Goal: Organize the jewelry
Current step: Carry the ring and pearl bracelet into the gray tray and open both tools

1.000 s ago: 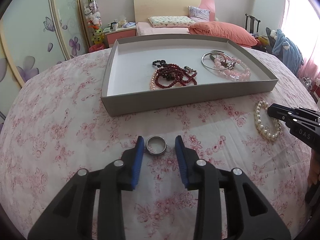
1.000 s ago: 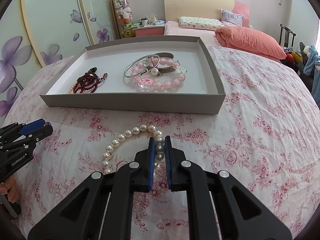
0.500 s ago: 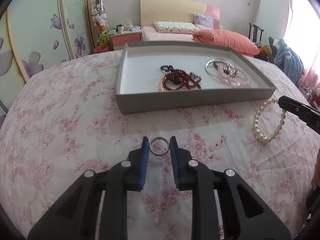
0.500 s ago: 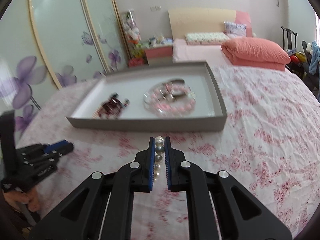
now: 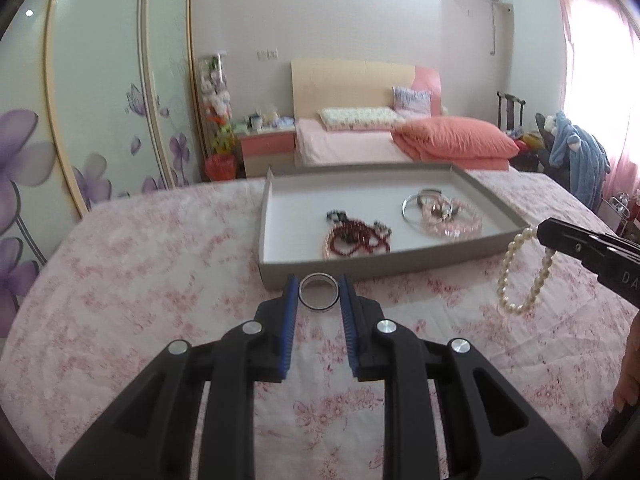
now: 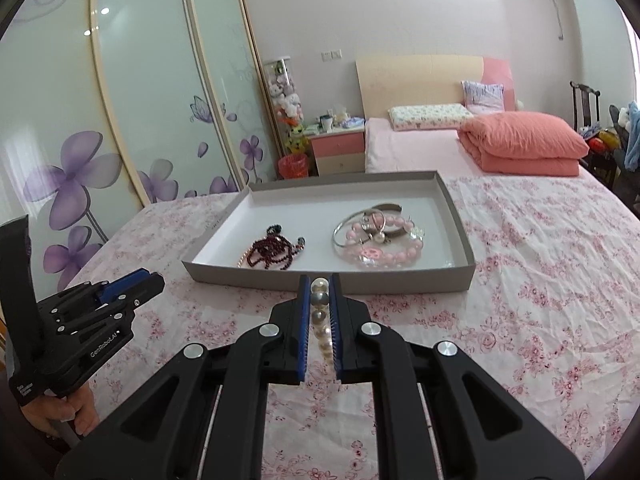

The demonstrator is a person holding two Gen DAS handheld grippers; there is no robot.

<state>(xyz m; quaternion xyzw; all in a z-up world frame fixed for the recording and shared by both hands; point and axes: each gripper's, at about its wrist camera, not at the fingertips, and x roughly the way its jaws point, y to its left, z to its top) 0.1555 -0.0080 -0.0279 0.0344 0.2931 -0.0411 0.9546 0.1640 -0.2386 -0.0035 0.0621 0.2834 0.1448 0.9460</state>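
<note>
The right gripper [image 6: 319, 300] pinches a pearl bracelet [image 6: 321, 322] just before the grey tray [image 6: 462, 220]. Inside the tray lie dark red beads [image 6: 272, 254] and pink bracelets [image 6: 380, 246].

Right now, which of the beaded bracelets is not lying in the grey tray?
The white pearl bracelet: it hangs in the air from the right gripper, while the dark red and pink beaded bracelets lie inside the tray.

Right tool [image 5: 560, 236] cut off at frame edge, nightstand clutter [image 6: 340, 122] indistinct
</note>
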